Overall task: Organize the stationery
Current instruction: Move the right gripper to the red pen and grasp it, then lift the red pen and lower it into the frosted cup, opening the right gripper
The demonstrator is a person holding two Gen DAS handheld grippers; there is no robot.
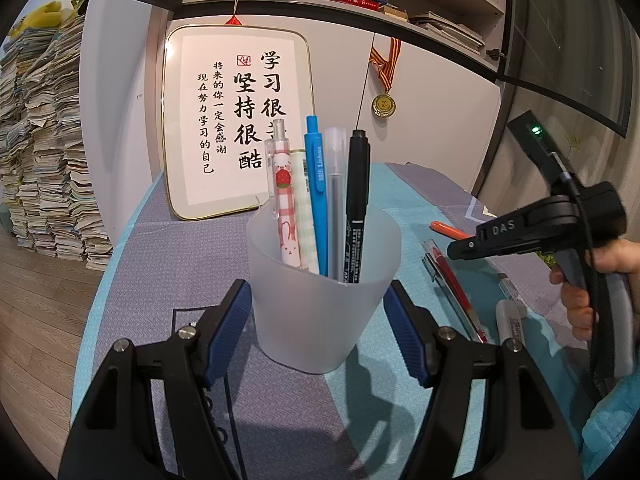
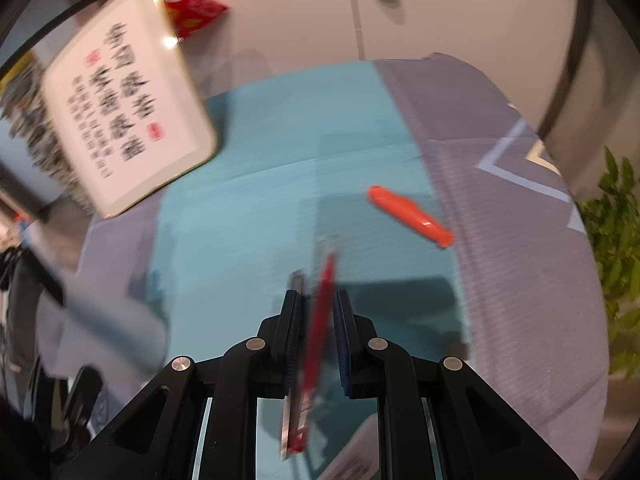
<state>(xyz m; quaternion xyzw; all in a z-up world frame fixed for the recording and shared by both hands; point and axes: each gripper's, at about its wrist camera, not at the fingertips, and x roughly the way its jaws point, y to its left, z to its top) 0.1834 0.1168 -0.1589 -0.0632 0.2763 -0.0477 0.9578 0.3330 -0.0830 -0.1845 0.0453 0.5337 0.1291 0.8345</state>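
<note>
A frosted plastic cup (image 1: 322,300) stands on the table and holds several pens, among them a blue pen (image 1: 316,184) and a black marker (image 1: 356,208). My left gripper (image 1: 320,316) has its blue pads on both sides of the cup, touching it. My right gripper (image 2: 318,320) shows at the right of the left wrist view (image 1: 480,246), above a red pen (image 1: 456,288). In the blurred right wrist view the red pen (image 2: 320,320) lies between the pads; the jaws stand narrowly apart around it. An orange pen (image 2: 408,216) lies beyond.
A framed calligraphy board (image 1: 236,120) leans on the wall behind the cup. A white correction tape or eraser (image 1: 510,320) and a clear pen (image 1: 508,286) lie at right. Paper stacks (image 1: 44,140) stand at left. A green plant (image 2: 616,240) is at the table's right edge.
</note>
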